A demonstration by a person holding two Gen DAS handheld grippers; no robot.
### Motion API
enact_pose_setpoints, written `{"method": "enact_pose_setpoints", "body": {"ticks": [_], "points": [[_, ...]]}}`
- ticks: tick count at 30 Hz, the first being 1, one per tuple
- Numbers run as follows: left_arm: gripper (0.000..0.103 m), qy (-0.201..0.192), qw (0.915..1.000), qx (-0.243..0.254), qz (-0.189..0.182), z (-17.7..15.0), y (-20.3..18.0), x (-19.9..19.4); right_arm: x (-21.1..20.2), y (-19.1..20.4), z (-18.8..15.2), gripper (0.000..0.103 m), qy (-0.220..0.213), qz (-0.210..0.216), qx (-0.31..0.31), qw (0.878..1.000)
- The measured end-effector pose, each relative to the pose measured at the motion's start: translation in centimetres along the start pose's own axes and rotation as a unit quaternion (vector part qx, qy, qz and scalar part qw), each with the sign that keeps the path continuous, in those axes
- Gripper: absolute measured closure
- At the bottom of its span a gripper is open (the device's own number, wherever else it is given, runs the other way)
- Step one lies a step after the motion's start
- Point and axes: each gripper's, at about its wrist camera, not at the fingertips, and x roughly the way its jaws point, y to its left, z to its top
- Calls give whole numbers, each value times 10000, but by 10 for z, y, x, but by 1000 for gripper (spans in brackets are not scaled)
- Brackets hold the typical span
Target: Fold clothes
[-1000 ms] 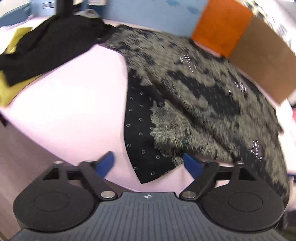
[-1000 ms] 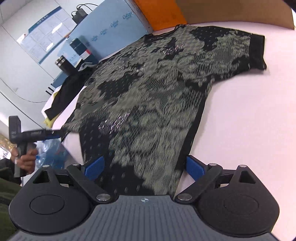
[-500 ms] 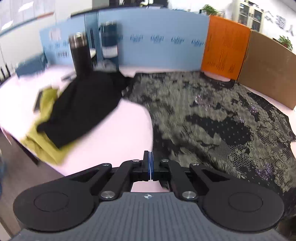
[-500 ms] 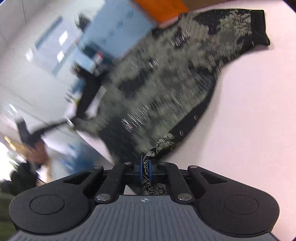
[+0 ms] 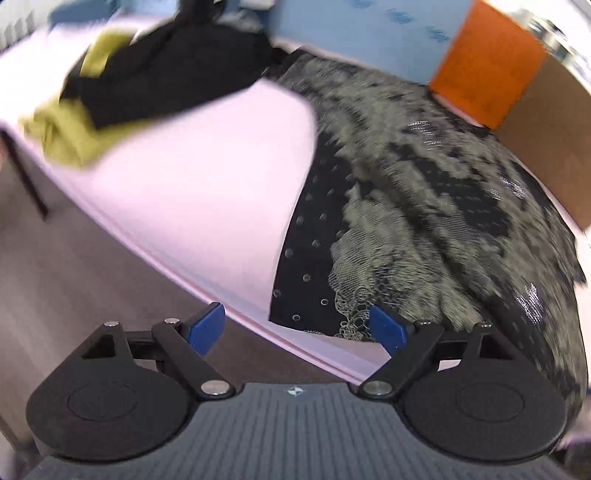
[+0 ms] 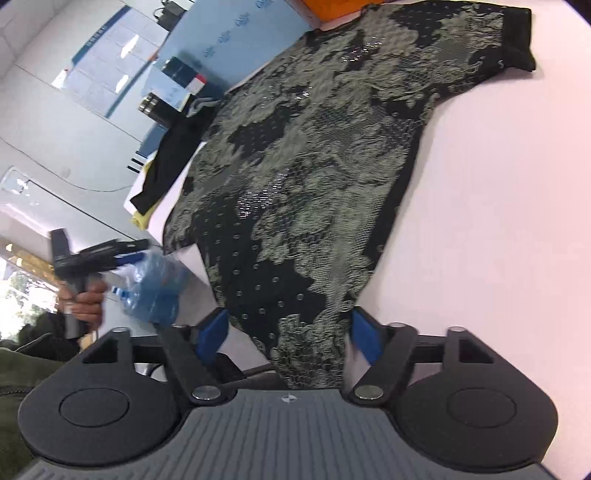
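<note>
pink tabletop (image 5: 192, 192): pale pink surface, its near edge runs diagonally across the left wrist view with dull brown floor below it; in the right wrist view (image 6: 498, 221) it fills the right side.
patterned shirt (image 6: 314, 166): black top with a pale grey-green lace print and small round studs, spread flat on the pink tabletop; one short sleeve reaches toward the top right of the right wrist view. in the left wrist view (image 5: 424, 206) it covers the right half of the table, and its lower corner lies at the table's near edge.
left gripper (image 5: 297, 325): blue pads stand wide apart and the jaws are opening; the shirt's lower corner sits between them, with no pad pressing on it, though the right pad overlaps the lace edge in the picture. seen from the right wrist view (image 6: 99, 253) it is held in a person's hand (image 6: 83, 301) beyond the table edge, near the shirt's hem.
right gripper (image 6: 288, 334): jaws opening, blue pads apart on either side of the shirt's hem, which hangs down between them; neither pad is clearly clamping the cloth.
black garment (image 5: 170, 62): bunched at the far left of the table, lying on top of a yellow-green garment (image 5: 66, 136).
partition panels: light blue (image 5: 362, 33), orange (image 5: 484, 62) and brown cardboard (image 5: 550, 140) stand behind the table.
blue plastic (image 6: 155, 288): crinkled bundle near the person's hand, past the table edge.
</note>
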Motion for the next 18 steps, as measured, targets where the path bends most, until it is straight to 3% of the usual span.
{"method": "enact_pose_setpoints", "body": {"ticks": [1, 2, 3, 5, 6, 7, 8, 10, 13, 16, 18], "points": [[35, -6, 9998, -196, 58, 0, 0, 6, 1, 2, 0, 29, 5, -17, -51, 10000], [68, -39, 9994, -322, 107, 1, -2, 7, 2, 4, 0, 29, 18, -50, -118, 9999], [84, -107, 9993, -324, 139, 3, -6, 5, 4, 6, 0, 29, 35, -92, -194, 9998], [101, -345, 9991, -102, 222, 9, -16, -9, 6, 9, -2, 32, 85, -197, -379, 9991], [101, -499, 9985, 69, 229, 14, -21, -19, 7, 9, -3, 35, 121, -246, -464, 9985], [101, -661, 9973, 200, 230, 20, -25, -30, 9, 8, -2, 46, 162, -271, -499, 9983], [101, -835, 9959, 274, 224, 27, -27, -42, 12, 5, -1, 67, 214, -267, -455, 9984], [101, -1167, 9924, 336, 182, 42, -28, -67, 15, -4, 2, 86, 297, -184, -165, 9993], [100, -1502, 9876, 372, 265, 60, -20, -95, 15, -19, 3, 89, 337, -20, 186, 9993], [96, -1414, 9873, 343, 646, 64, -6, -101, 15, -27, 2, 95, 357, -5, 279, 9990], [66, -1106, 9870, 269, 1139, 58, 7, -92, 14, -29, 1, 95, 370, 14, 300, 9989]]}}
